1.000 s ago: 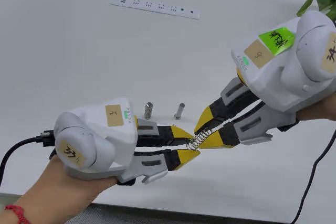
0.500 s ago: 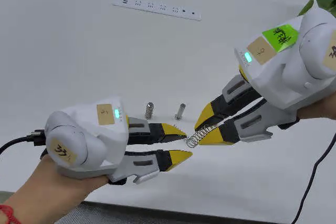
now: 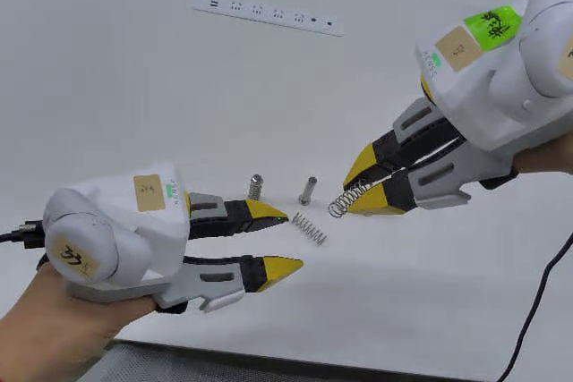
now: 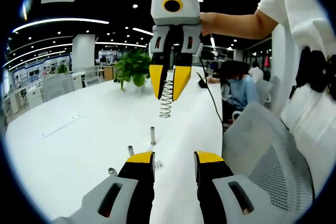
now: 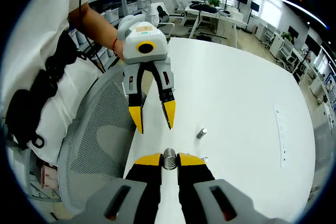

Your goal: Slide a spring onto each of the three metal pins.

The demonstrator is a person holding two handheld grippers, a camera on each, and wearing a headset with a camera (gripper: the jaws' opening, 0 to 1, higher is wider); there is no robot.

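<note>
Springs are now apart: one spring (image 3: 340, 202) is pinched in the nearly closed jaws of the right gripper (image 3: 352, 194), raised off the table (image 3: 134, 87). A loose spring (image 3: 309, 228) has dropped onto the table just ahead of the left gripper (image 3: 292, 241), whose jaws have opened wide and drawn back from where both grippers met a second ago. Beyond stand a left pin (image 3: 254, 187), possibly already sleeved, and a bare pin (image 3: 307, 190). The right gripper slopes down-left toward them, so threading can likely begin
</note>
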